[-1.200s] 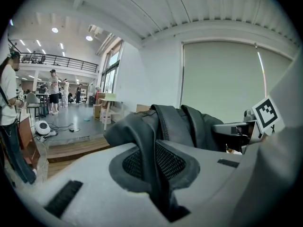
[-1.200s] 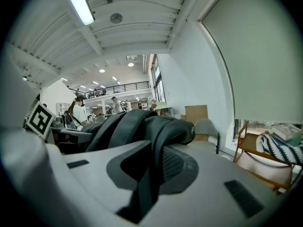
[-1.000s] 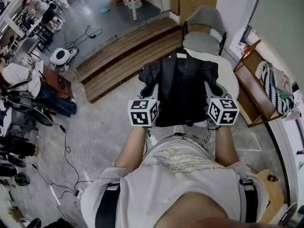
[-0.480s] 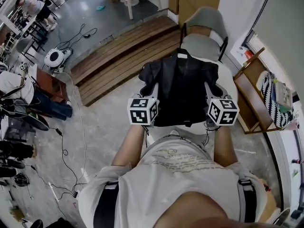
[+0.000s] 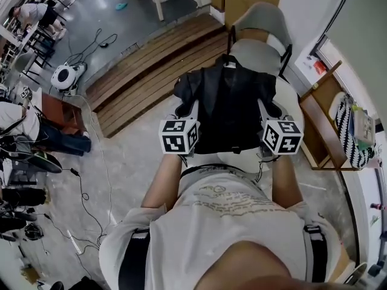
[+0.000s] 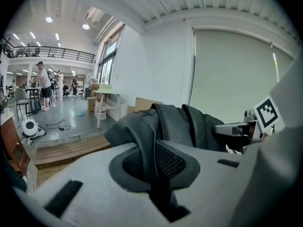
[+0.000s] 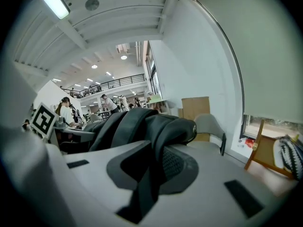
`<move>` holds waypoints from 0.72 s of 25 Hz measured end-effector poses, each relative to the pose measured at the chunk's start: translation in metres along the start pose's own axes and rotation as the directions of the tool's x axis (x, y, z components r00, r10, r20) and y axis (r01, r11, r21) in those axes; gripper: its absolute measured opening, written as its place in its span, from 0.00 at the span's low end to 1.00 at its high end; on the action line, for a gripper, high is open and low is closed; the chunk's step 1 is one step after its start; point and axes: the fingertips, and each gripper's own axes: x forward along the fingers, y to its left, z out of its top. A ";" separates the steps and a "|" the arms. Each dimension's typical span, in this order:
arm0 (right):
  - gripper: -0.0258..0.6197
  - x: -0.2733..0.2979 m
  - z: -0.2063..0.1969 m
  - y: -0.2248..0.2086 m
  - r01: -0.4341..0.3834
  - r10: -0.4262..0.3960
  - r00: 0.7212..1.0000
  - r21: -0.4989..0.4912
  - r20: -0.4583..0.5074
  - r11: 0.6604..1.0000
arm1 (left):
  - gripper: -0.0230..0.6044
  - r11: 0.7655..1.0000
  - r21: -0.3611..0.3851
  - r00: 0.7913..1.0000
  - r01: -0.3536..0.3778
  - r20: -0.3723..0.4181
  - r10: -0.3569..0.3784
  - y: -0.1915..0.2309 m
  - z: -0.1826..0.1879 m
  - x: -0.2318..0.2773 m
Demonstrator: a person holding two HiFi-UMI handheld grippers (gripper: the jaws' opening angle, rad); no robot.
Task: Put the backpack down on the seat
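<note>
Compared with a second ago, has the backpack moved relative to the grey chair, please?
Yes: the backpack has come nearer the grey chair, its top now overlapping the seat's edge.

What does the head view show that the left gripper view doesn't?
Only the head view: the grey chair beyond the backpack, the wooden shelf to its right, and the person's torso. Only the left gripper view: the left gripper shut on a strap of the backpack, seen close up, plus the ceiling lights and the blind. Both: the backpack, the right gripper on its other side, and the plank platform.
</note>
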 end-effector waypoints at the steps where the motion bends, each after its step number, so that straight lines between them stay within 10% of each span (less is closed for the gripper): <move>1: 0.12 0.005 0.000 -0.002 0.000 0.000 1.000 0.000 -0.004 1.000 | 0.11 1.000 -0.002 1.000 0.001 -0.003 -0.001 0.002 0.000 0.005; 18: 0.12 0.046 -0.044 -0.045 0.228 -0.220 0.972 0.115 -0.084 0.967 | 0.11 0.974 0.050 0.966 0.222 -0.148 -0.213 0.015 -0.017 0.107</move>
